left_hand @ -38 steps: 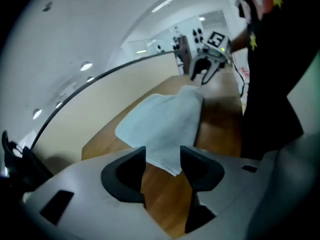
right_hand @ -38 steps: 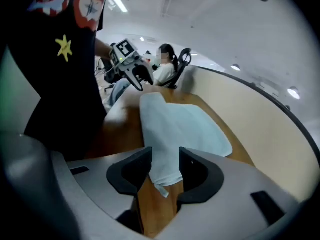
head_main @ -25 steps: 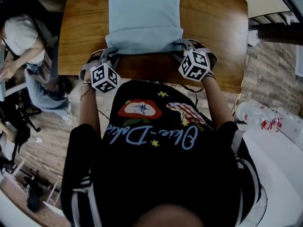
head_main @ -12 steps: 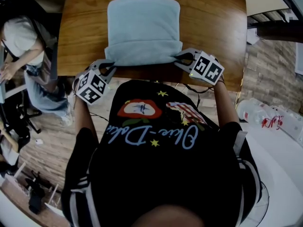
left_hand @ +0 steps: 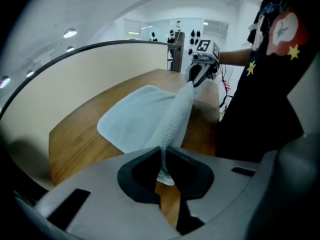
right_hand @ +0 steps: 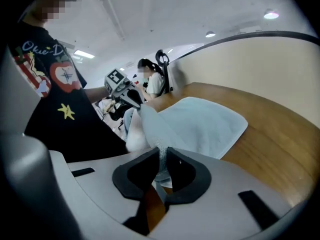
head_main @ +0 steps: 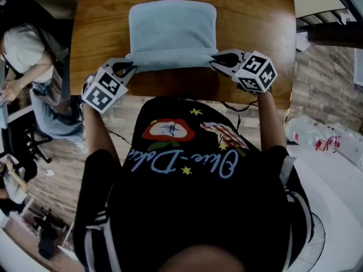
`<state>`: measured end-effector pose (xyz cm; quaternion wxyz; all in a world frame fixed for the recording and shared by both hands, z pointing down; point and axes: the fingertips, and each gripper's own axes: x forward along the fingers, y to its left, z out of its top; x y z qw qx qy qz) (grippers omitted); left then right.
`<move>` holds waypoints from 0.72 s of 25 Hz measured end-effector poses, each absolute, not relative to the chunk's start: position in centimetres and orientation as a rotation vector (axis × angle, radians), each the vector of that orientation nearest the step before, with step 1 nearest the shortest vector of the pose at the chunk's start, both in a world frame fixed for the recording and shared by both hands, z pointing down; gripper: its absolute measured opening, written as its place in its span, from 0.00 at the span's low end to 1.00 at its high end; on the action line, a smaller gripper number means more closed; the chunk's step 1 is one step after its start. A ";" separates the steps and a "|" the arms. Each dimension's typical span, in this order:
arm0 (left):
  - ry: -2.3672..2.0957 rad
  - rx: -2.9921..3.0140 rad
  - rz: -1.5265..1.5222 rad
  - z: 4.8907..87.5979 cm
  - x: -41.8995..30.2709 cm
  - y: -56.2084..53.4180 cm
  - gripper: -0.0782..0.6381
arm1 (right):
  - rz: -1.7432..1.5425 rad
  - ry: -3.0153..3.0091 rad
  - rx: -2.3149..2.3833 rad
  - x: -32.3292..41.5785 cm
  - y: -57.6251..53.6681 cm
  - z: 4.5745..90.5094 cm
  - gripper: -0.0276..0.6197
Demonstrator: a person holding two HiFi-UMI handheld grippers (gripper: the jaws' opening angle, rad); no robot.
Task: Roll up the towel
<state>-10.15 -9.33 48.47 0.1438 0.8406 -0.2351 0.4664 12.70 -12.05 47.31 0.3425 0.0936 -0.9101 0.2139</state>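
Clamping one near corner each, the jaws of the left gripper [head_main: 129,68] and the right gripper [head_main: 219,61] had just closed on the single towel [head_main: 172,30], its hem raised above the near edge of the bench [head_main: 249,21].

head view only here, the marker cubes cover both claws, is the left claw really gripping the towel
observer: yes, the left gripper view shows the left claw, just closed, pads pinching the towel at its near edge
operator: right one too
observer: yes, the right claw has just closed on its corner the same way
operator: edge flat on the table
observer: no, it is lifted off the table, stretched between both claws
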 end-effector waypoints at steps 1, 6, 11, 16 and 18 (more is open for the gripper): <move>-0.682 2.426 1.349 48.6 -10.3 -9.9 0.15 | 0.562 -2.369 0.275 12.6 -12.7 47.3 0.11; -0.728 2.473 1.393 49.2 -10.5 -13.0 0.15 | 0.491 -2.330 0.379 12.4 -15.8 48.0 0.11; -0.828 2.511 1.416 49.9 -10.8 -16.4 0.16 | 0.382 -2.266 0.474 12.4 -18.2 48.8 0.11; -0.937 2.546 1.461 50.9 -11.2 -19.0 0.17 | 0.225 -2.146 0.566 12.4 -20.3 50.2 0.13; -0.968 2.549 1.452 51.3 -11.2 -19.6 0.19 | 0.179 -2.095 0.601 12.8 -20.8 50.8 0.20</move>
